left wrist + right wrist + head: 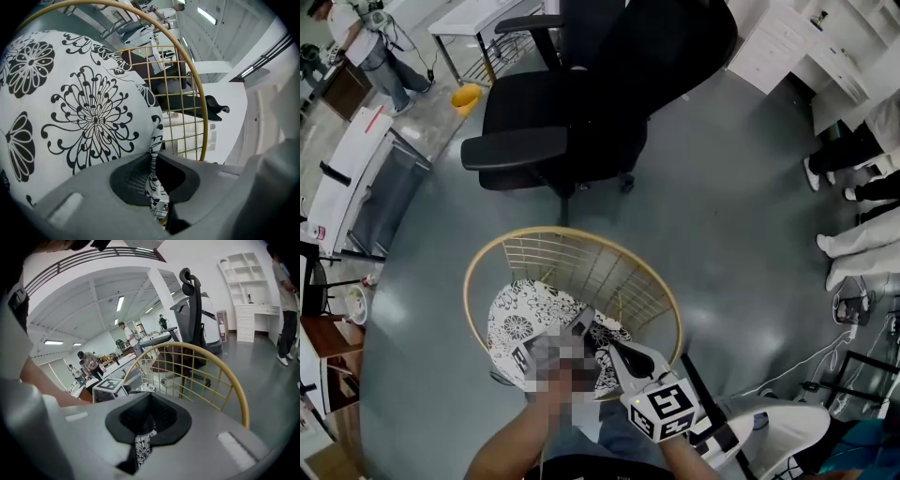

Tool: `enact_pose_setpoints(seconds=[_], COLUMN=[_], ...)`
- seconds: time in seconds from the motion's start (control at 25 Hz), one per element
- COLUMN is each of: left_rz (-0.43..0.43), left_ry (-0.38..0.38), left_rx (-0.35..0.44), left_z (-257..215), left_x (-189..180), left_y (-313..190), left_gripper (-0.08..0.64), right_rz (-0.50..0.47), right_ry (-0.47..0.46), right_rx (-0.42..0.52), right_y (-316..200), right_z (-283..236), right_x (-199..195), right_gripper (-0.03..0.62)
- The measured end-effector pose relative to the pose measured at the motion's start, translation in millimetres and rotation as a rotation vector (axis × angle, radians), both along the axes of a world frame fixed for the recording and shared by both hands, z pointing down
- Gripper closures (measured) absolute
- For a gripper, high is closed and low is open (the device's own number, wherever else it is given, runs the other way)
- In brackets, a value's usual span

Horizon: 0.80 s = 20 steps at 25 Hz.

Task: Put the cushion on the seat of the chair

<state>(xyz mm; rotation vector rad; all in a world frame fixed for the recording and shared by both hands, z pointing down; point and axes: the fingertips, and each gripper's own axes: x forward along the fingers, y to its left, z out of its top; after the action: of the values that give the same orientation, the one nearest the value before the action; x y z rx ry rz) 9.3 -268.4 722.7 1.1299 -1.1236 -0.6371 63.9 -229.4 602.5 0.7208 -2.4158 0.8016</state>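
While both tools have hold of it, the cushion [517, 323] sits low inside the yellow hoop [581, 234] of the chair [546, 266], patterned face up, at the near-left part of the frame; whether it already rests on the seat or hangs just over it cannot be told from above. The left gripper [152, 187] has its jaws closed down onto a thin fold of the floral cover, and from there the padded body swells away to the left and far side. The right gripper [142, 446] is likewise clamped, with a narrow strip of the same printed cloth pinched between its jaws, and beyond it stands the wire back [197, 376]. Both grips sit on the cushion's near-right edge, just beside each other, so nearly all of the cushion lies far and left of the tools, reaching toward the wire back. It looks about as broad as it is deep, with no clear long axis, and its free edge points away from the person. By my reading, the placing is close to done: what remains turns on settling that far-left bulk flat on the seat before letting go. A black office chair [581, 112] stands well beyond, not involved.
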Motion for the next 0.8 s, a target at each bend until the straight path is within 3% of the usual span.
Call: enact_pose_setpoints(seconds=[0.36,0.48,0.8], left_rz=[-0.019,-0.001,0.065], left_ry=[0.002,-0.005,-0.049], left_rx=[-0.038,-0.046,-0.038], left_z=[23.7,24.4,10.3], left_x=[8.1,11.0,7.3], left_y=[-11.9,-11.7,-2.6], left_gripper=[0.502,0.468,0.468], right_rz=[-0.023,-0.018,0.008], right_ry=[0.006,0.007,-0.004], right_rx=[-0.027,-0.033,-0.034], right_y=[-6.6,-6.3,-6.3], right_z=[9.7,10.4,9.0], right_x=[12.1,14.9,9.0], right_gripper=[0.592,0.592,0.592])
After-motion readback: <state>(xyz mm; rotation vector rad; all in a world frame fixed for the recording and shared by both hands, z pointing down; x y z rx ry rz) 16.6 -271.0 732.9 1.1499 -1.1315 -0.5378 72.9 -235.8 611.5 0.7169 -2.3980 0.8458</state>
